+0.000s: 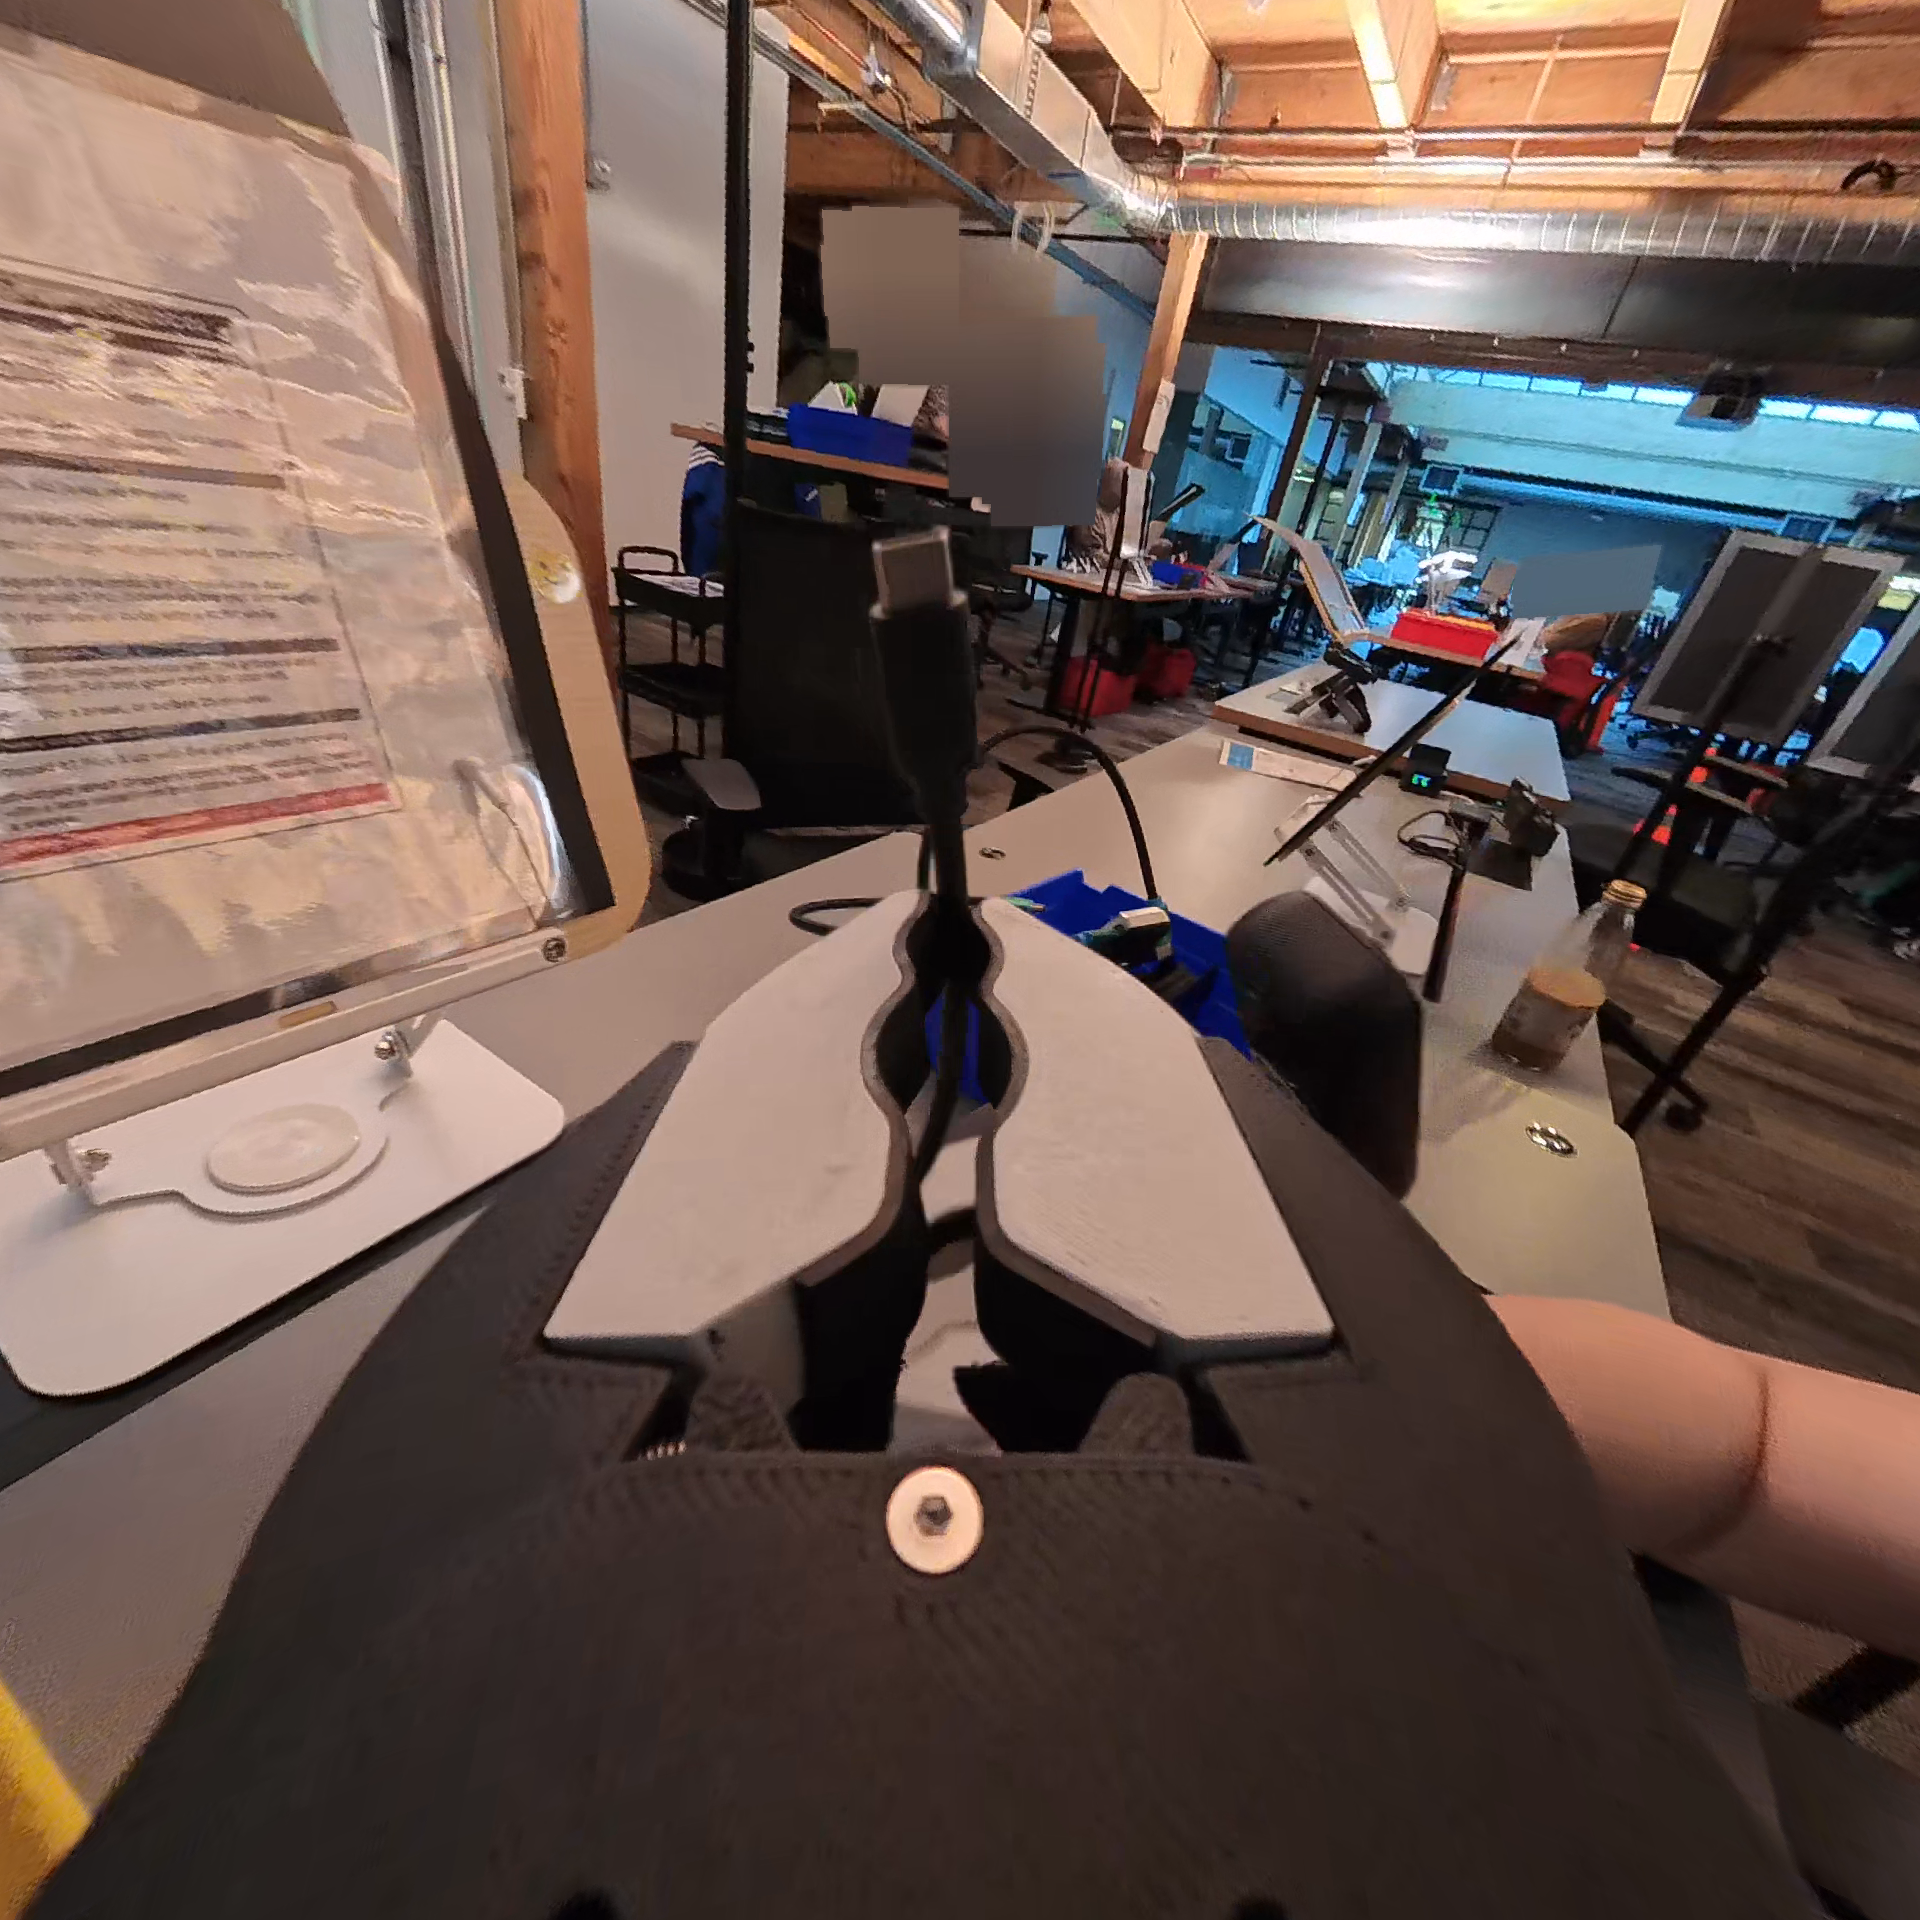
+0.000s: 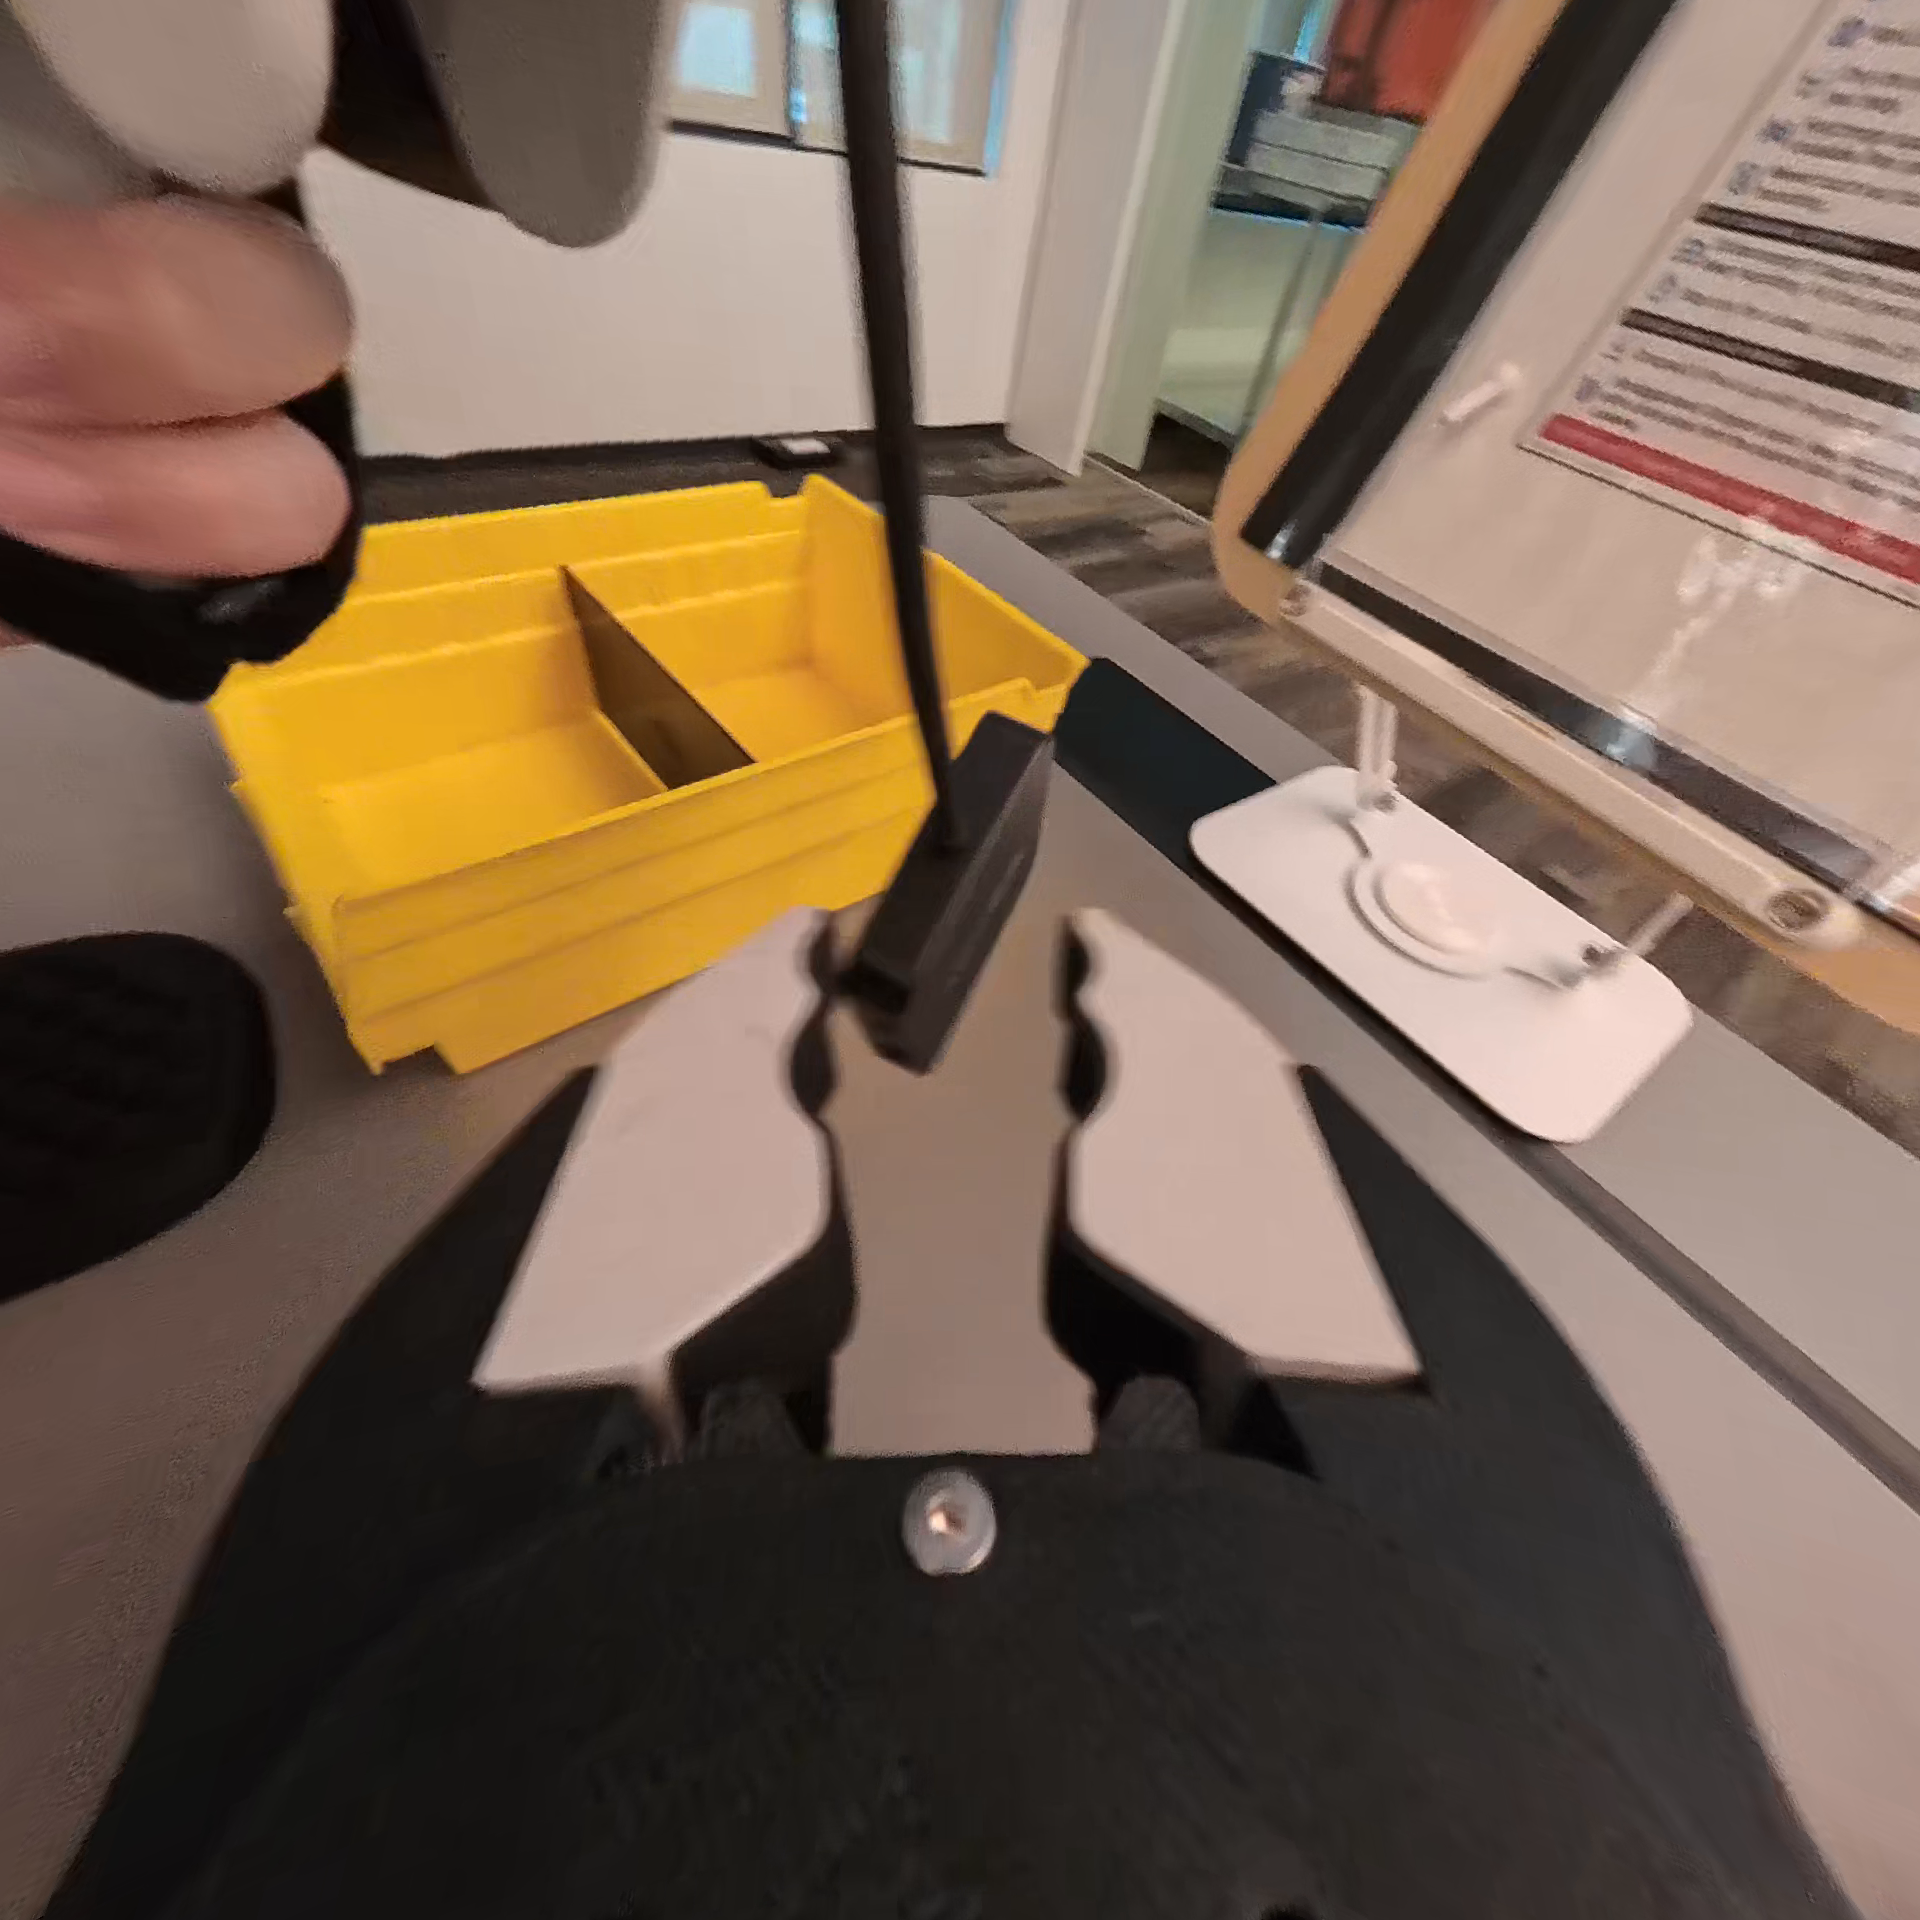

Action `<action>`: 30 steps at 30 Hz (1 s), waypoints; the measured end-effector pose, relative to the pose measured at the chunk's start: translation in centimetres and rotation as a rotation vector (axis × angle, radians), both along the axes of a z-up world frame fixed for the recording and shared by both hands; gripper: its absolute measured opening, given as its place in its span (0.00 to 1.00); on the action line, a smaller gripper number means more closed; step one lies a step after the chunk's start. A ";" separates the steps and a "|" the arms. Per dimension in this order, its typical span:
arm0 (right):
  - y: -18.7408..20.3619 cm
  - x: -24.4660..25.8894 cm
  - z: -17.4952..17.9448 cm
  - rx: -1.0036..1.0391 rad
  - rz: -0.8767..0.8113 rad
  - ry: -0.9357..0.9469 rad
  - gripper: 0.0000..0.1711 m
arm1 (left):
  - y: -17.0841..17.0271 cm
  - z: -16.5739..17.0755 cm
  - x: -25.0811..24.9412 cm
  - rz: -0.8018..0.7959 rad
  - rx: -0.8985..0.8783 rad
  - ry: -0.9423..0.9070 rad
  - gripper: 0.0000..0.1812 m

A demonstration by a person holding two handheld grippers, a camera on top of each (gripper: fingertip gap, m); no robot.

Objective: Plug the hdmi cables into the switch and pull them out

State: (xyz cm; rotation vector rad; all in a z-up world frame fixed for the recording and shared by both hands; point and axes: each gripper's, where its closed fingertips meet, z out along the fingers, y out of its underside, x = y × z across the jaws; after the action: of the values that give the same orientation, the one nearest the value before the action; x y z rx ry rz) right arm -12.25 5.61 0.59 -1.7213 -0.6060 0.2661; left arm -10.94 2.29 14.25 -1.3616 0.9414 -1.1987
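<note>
In the left wrist view my left gripper (image 1: 948, 925) is shut on a thin black cable (image 1: 940, 790), which stands up from the fingertips. The cable ends in a black plug with a silver tip (image 1: 914, 582). In the right wrist view a small black switch box (image 2: 961, 894) hangs tilted from a black cable (image 2: 883, 364) above the grey table (image 2: 1766, 1195). That cable rises toward the left gripper (image 2: 540, 114) and a hand (image 2: 156, 395) at top left. My right gripper (image 2: 948, 935) is open, with the box's lower end between its fingertips, close to the left finger (image 2: 707, 1143).
A yellow divided bin (image 2: 582, 790) stands behind the switch. A framed sheet on a white stand (image 2: 1455, 966) is at the right, and shows on the left in the left wrist view (image 1: 208, 1174). A blue bin (image 1: 1070, 904), a black rounded object (image 1: 1340, 1029) and a bottle (image 1: 1558, 987) sit beyond. Across from one pair of fingers to the other is roughly 15 cm.
</note>
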 end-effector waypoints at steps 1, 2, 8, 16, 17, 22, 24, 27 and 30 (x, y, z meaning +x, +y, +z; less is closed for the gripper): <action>0.0 0.2 -0.1 0.004 0.019 0.004 0.11 | -0.4 -0.1 0.3 -0.016 -0.002 0.002 0.02; 0.2 0.7 0.0 0.009 0.018 0.010 0.08 | -0.8 -0.3 0.7 -0.042 -0.013 0.000 0.02; -0.8 4.3 4.3 0.080 0.128 0.242 0.08 | -0.7 1.2 -0.1 -0.119 -0.134 -0.128 0.22; -10.8 5.7 13.9 0.510 0.685 0.538 0.08 | -3.7 2.8 -0.3 -0.249 0.070 -0.221 0.39; -11.6 5.5 14.2 0.542 0.712 0.521 0.08 | -5.4 2.9 0.1 -0.340 0.096 -0.232 0.39; -14.0 4.3 14.6 0.625 0.824 0.502 0.08 | -10.2 1.7 1.4 -0.487 0.243 -0.202 0.32; -14.3 4.1 14.8 0.641 0.845 0.523 0.08 | -10.9 1.1 1.7 -0.469 0.324 -0.179 0.27; -14.2 3.7 14.3 0.621 0.863 0.523 0.08 | -11.3 0.8 1.9 -0.417 0.404 -0.178 0.16; -14.0 3.6 14.0 0.584 0.882 0.530 0.08 | -11.2 0.8 1.7 -0.381 0.470 -0.193 0.07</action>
State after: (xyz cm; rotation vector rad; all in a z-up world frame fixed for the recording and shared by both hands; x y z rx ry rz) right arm -8.65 -8.38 14.55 -0.6921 -0.8986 1.0162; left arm -9.19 -8.95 15.08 -0.6999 1.2811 -1.2582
